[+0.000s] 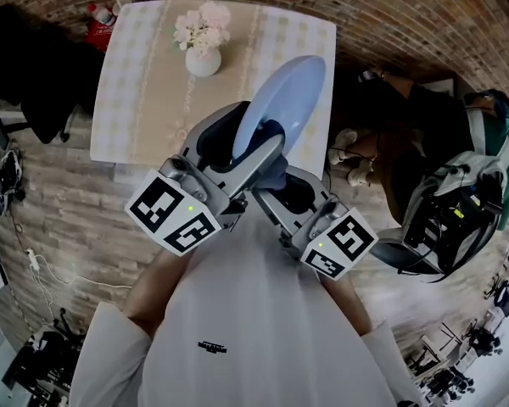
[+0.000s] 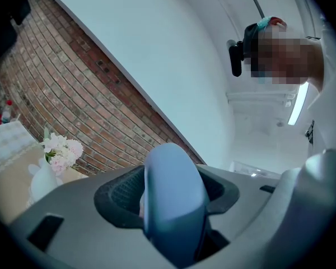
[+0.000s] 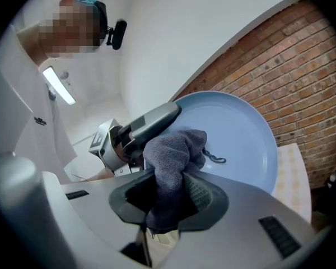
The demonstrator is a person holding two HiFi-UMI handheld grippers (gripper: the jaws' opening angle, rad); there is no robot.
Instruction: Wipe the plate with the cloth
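Left gripper (image 1: 253, 147): jaws clamped on the rim of the round pale-blue plate (image 1: 290, 91), which is held on edge, clear of the desk (image 1: 144, 75). Right gripper (image 3: 168, 198): jaws pinching the bunched grey terry cloth (image 3: 173, 153), which lies against the plate's face.

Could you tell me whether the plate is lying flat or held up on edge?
Held up on edge: the plate stands tilted in the left hand-held gripper, above the table.
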